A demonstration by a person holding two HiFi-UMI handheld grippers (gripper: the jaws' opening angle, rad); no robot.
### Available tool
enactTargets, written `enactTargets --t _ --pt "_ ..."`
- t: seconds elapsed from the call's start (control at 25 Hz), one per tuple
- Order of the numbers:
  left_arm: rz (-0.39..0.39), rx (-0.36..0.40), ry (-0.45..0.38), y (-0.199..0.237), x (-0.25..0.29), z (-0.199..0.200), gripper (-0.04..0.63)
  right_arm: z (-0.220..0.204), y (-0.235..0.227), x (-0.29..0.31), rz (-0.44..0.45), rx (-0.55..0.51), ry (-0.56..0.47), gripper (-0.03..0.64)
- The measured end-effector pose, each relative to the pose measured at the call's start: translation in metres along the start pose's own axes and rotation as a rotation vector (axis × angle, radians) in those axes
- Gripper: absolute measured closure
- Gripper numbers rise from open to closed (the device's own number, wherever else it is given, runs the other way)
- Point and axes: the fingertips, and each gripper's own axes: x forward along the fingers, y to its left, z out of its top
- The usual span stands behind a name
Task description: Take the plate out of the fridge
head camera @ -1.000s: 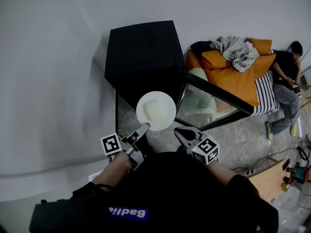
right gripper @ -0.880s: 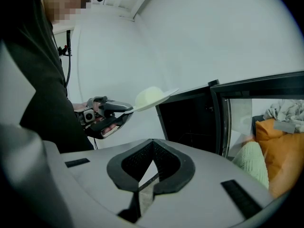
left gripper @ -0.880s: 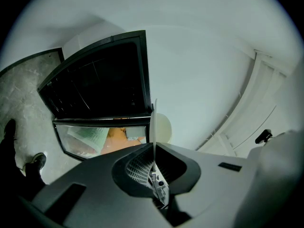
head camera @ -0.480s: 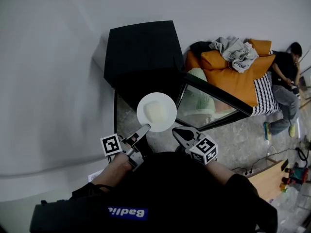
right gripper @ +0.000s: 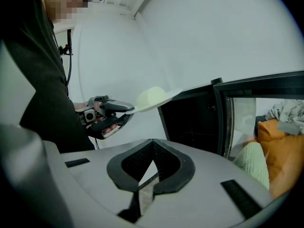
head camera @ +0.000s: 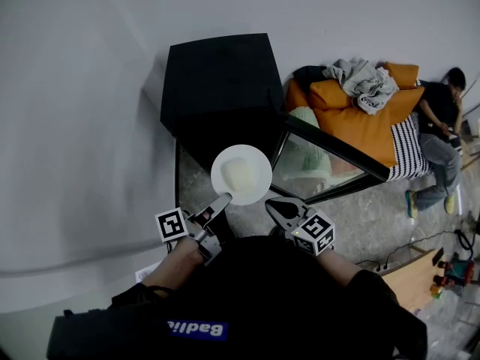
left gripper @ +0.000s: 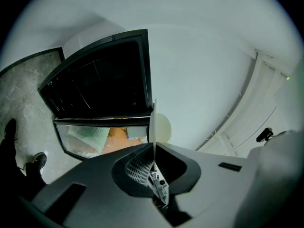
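The left claw [head camera: 223, 198] [left gripper: 153, 147] is clamped on the near rim of the plate [head camera: 223, 163] [left gripper: 152, 120] [right gripper: 174, 94], its jaws almost together with only the thin edge between them. The plate juts out ahead of the claw, held level and clear of the fridge [head camera: 217, 88] [left gripper: 99, 82] [right gripper: 190, 120]. A pale lump [head camera: 241, 174] [left gripper: 163, 127] [right gripper: 149, 95] sits in the middle of the plate.

Just to its right, the right claw [head camera: 276, 203] [right gripper: 152, 141] has its jaws together at the tips with nothing between them. It touches neither the plate nor the fridge.

Beyond both claws stands the black fridge, its dark inside open. Its glass door [head camera: 324, 165] [left gripper: 95, 136] [right gripper: 244, 122] is swung wide, ahead of the right claw and off to the plate's right. The plate hangs in front of the opening, between the claws and the cabinet, with nothing touching it but the left claw.

Farther right, past the door, is an orange sofa [head camera: 371, 122] with a heap of clothes [head camera: 365, 76] on top. A person [head camera: 441, 115] sits at its far end. A bare white wall [head camera: 75, 111] runs along the left of the claws, and a mottled stone floor [head camera: 375, 216] lies beneath.
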Motion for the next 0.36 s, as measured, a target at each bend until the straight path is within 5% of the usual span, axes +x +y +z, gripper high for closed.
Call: enactTargets --t 0.36 --pt "0.0 -0.002 -0.002 -0.0004 0.0004 0.0 0.578 0.0042 0.0026 -0.001 0.003 0.009 0.012 0.62"
